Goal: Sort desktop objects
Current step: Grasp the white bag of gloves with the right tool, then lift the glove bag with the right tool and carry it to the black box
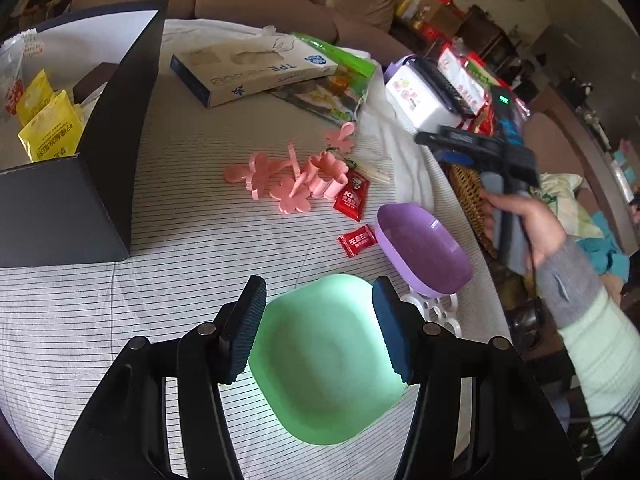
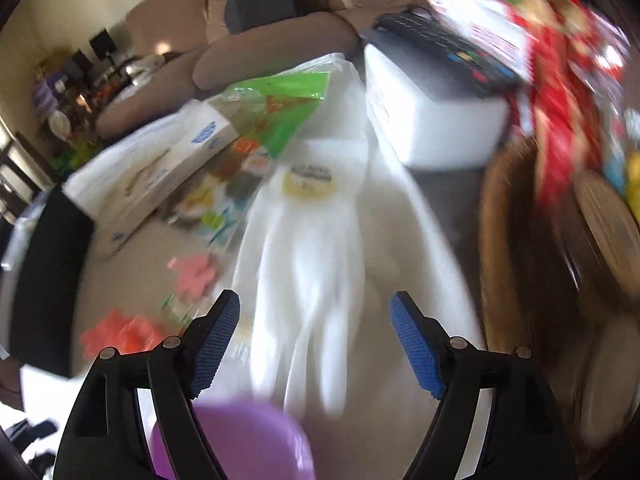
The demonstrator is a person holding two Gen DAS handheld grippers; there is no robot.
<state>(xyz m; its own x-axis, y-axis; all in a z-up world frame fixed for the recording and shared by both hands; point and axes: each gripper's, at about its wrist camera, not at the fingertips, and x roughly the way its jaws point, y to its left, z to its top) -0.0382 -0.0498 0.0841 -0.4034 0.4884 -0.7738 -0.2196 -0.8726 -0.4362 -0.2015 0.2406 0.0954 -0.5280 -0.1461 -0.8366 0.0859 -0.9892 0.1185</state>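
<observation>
Nearest in the left wrist view, low center, we have the left gripper (image 1: 320, 320) with its jaws spread wide over the green bowl (image 1: 324, 364), gripping nothing; the bowl sits on the striped cloth (image 1: 100, 300) and we cannot tell if the pads touch its rim. Just right of it, mid-right of frame, sits the purple bowl (image 1: 424, 248), empty and tilted on a white rack. Beyond that, mid-frame, the loose items to sort: a small red candy wrapper (image 1: 357, 240), a red sauce packet (image 1: 352, 196), then the pink flower molds (image 1: 296, 178) in a cluster. At left the black box (image 1: 116, 132) holds yellow packets (image 1: 50, 130). Upper center lies a glove carton (image 1: 252, 74). At right edge the person's hand holds the right gripper (image 1: 432, 140) raised above the table. Right wrist view is blurred: right gripper (image 2: 316, 320) jaws spread, empty, purple bowl (image 2: 248, 440) at bottom center, a white glove (image 2: 316, 260) ahead. We judge sorting is at an early step, with both claws free and nothing picked. Next move likely calls for choosing one small item, probably a wrapper, and closing on it for a bowl.
</observation>
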